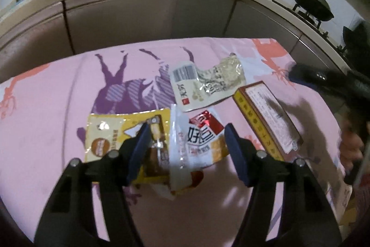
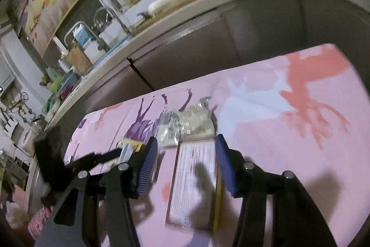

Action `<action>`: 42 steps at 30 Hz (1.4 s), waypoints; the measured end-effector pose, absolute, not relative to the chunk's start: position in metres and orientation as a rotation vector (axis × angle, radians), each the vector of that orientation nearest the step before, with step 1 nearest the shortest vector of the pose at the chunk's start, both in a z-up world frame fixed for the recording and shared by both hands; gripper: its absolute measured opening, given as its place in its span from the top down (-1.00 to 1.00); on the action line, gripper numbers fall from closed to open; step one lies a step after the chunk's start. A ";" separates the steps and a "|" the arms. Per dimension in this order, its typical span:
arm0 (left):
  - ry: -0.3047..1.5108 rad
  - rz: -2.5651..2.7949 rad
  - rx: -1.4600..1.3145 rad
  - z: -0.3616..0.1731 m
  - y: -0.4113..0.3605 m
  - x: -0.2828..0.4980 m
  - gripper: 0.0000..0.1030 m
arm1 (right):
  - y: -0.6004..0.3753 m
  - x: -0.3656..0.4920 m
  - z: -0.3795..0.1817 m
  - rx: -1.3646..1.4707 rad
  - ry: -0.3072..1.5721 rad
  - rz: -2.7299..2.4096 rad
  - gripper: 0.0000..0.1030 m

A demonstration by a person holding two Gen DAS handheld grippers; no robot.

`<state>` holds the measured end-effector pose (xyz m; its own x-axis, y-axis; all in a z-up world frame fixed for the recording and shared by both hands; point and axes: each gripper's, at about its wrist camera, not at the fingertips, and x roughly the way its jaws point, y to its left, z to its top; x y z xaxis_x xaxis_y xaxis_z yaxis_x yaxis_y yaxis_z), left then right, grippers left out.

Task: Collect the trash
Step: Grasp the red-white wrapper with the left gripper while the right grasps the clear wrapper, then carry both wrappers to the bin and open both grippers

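My left tongs (image 1: 185, 142) gape over two wrappers; my right tongs (image 2: 186, 154) gape over the box.

Both hold nothing. The white wrapper (image 1: 198, 140) lies between my left tips, beside the yellow wrapper (image 1: 115, 133); the box (image 2: 194, 179) runs lengthwise between my right tips on the bench (image 1: 46, 108).

The left tool (image 1: 185, 142) hangs with its blue pads spread wide over a pink-clothed counter (image 1: 57, 112), straddling a yellow snack wrapper (image 1: 108, 133) and a white-and-red wrapper (image 1: 201, 138) that overlaps it. Beyond them lies a crumpled pale wrapper (image 1: 205, 82) with a barcode, its corner touching a flat box (image 1: 268, 115) with a yellow edge. The right tool (image 1: 333, 85) shows dark and blurred at the right margin above the box.
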<state>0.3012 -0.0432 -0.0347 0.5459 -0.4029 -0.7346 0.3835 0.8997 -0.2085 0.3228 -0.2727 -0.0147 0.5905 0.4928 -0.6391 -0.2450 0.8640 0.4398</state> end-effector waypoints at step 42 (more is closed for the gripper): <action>0.917 -0.511 -0.314 -0.045 0.058 0.183 0.73 | -0.198 0.421 -0.047 0.269 1.128 0.380 0.15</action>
<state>0.1831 0.0581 -0.0448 0.5018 -0.5446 -0.6720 0.2842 0.8376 -0.4666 0.4211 -0.1978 -0.0475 0.3753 0.4261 -0.8231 -0.1588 0.9045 0.3958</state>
